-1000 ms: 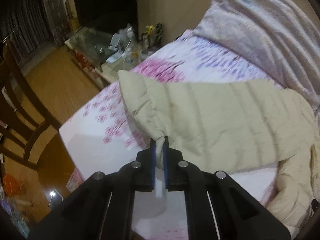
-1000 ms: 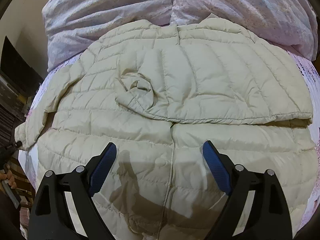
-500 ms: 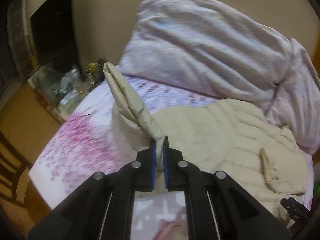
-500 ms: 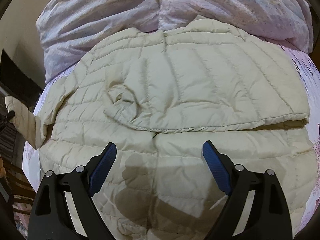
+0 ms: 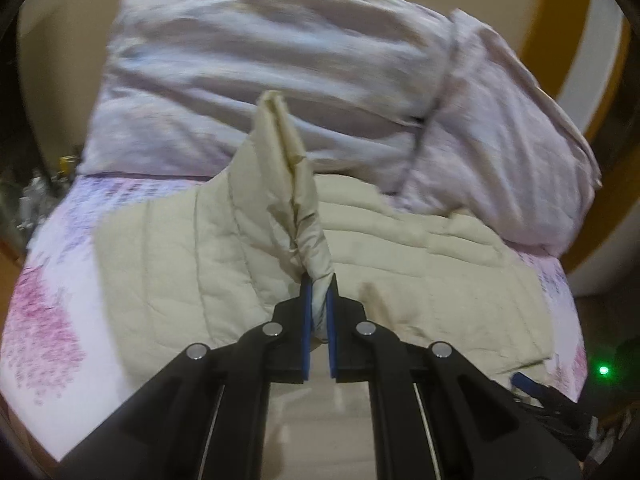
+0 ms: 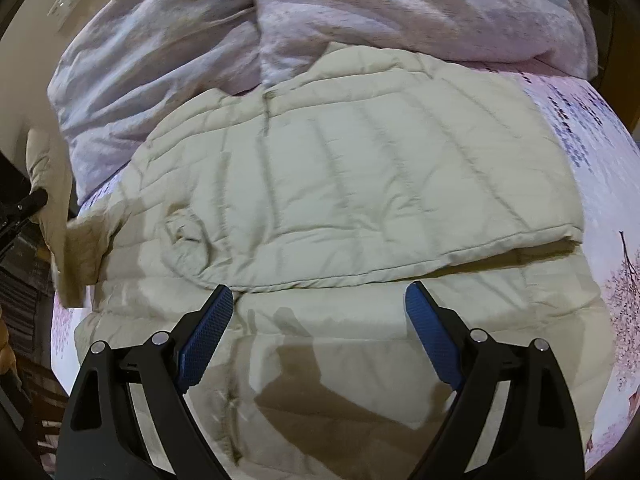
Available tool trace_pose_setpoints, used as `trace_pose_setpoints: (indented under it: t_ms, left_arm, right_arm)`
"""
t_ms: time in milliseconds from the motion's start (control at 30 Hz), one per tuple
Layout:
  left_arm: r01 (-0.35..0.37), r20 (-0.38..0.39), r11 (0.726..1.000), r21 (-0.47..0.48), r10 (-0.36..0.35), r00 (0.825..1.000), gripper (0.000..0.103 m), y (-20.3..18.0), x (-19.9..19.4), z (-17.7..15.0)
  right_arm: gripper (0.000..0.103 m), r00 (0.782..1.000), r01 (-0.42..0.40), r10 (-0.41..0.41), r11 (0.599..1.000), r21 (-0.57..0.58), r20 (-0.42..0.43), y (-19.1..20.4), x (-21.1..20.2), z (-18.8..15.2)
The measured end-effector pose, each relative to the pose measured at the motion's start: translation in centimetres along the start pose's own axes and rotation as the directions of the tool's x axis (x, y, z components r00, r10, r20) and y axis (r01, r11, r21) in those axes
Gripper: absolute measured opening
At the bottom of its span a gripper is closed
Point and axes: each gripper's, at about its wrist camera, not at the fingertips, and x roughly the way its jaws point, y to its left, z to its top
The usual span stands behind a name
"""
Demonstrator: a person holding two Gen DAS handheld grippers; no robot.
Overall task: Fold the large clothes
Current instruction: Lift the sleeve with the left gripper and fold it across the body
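A cream quilted down jacket (image 6: 340,184) lies spread on the bed, with one side folded across its body. It also shows in the left wrist view (image 5: 420,248). My left gripper (image 5: 319,280) is shut on the jacket's sleeve (image 5: 288,184) and holds it raised so it stands up over the jacket. In the right wrist view the raised sleeve (image 6: 48,200) hangs at the far left. My right gripper (image 6: 320,300) is open and empty, hovering above the jacket's lower half.
A bunched lilac duvet (image 6: 280,20) lies along the head of the bed, also in the left wrist view (image 5: 300,80). The floral pink sheet (image 5: 44,300) shows at the bed's left and right (image 6: 600,160) edges. A chair is at far left.
My left gripper has lifted the sleeve off the bed's left side and swung it up and over towards the jacket's body. My right gripper stayed open, drifting slightly.
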Motion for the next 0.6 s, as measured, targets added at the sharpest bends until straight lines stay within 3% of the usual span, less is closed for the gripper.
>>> trace_pose_setpoints:
  t_ms: [167,467,600]
  left_arm:
    - [0.082,-0.047,0.996,0.029,-0.081,0.996,0.007,-4.0,1.8,-0.5]
    - [0.206,-0.125,0.974,0.097,-0.194,0.973,0.008,-9.6,3.2,-2.4]
    - [0.217,-0.140,0.965,0.144,-0.197,0.970,0.016,-11.3,3.2,-3.2]
  right_arm:
    - [0.090,1.000,0.015,-0.015,1.000,0.026,0.002,-1.3,0.0,0.3]
    - [0.090,0.999,0.044,-0.045,0.998,0.048,0.021,-3.0,-0.8,0.5]
    - [0.090,0.998,0.039,-0.041,0.997,0.061,0.036,-3.6,-1.3,0.8]
